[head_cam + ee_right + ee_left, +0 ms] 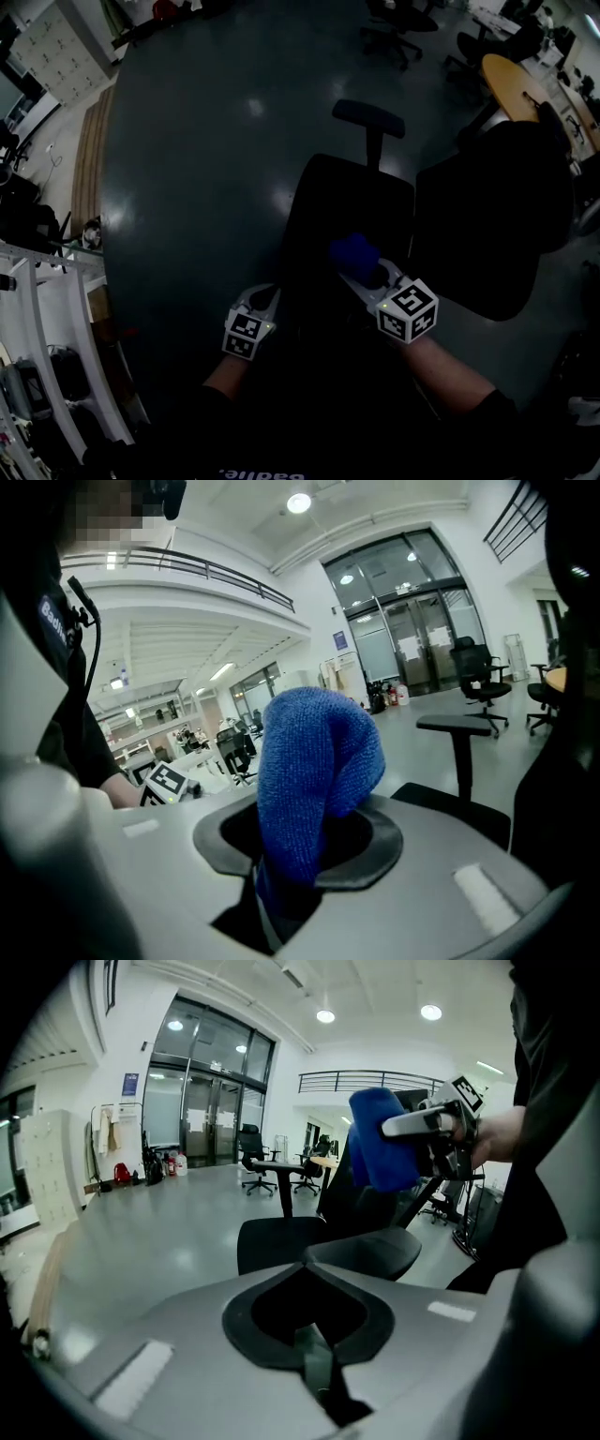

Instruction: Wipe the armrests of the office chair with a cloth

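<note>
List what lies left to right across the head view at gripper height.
white rack → left gripper → blue cloth → dark backrest of the second chair

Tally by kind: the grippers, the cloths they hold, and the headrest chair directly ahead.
Grippers: 2, the left gripper and the right gripper
Cloths: 1, the blue cloth
Chairs: 1, the office chair
Total: 4
</note>
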`<action>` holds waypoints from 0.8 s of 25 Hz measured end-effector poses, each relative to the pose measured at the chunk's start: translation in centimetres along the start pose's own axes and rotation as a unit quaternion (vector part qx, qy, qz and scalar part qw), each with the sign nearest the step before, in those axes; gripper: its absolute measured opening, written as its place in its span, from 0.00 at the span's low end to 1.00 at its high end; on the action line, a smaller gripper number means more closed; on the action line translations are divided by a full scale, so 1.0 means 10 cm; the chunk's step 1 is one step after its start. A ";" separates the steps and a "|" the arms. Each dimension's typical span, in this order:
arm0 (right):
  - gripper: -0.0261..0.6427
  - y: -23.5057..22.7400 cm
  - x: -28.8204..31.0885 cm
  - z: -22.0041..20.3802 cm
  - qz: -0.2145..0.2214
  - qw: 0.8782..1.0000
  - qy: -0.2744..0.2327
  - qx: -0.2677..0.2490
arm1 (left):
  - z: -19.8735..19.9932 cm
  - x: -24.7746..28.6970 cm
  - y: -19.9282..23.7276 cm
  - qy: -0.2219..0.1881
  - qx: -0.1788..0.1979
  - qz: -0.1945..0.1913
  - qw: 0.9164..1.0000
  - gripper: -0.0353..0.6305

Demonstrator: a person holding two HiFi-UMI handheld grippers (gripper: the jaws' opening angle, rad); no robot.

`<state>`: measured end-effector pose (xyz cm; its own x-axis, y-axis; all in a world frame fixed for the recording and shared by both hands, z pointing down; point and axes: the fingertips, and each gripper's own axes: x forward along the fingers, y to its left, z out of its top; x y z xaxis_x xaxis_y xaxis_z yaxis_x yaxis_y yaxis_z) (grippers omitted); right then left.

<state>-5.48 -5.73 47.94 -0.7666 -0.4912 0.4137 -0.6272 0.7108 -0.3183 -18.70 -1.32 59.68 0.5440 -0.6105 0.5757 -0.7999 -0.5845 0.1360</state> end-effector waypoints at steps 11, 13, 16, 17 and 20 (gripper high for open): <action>0.24 -0.87 -0.59 0.11 -0.049 0.998 -0.042 0.028 | 0.67 0.26 -0.20 0.001 0.023 0.009 1.000 0.08; 0.24 -0.95 -0.63 0.16 -0.040 0.998 -0.048 0.022 | 0.83 0.36 -0.28 -0.001 0.026 0.011 1.000 0.08; 0.24 -1.05 -0.64 0.24 -0.021 0.998 -0.059 0.022 | 1.08 0.53 -0.38 -0.007 0.030 0.015 0.999 0.08; 0.24 -1.08 -0.64 0.26 -0.015 0.998 -0.064 0.025 | 1.17 0.58 -0.41 -0.009 0.033 0.016 0.999 0.08; 0.24 -1.16 -0.59 0.31 0.000 0.997 -0.075 0.035 | 1.42 0.76 -0.39 -0.018 0.053 0.020 0.998 0.08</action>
<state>5.89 -12.61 46.49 -0.7757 -0.5640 0.2833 -0.6307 0.6769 -0.3796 -7.82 -11.25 52.09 0.5222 -0.6530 0.5486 -0.7911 -0.6111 0.0256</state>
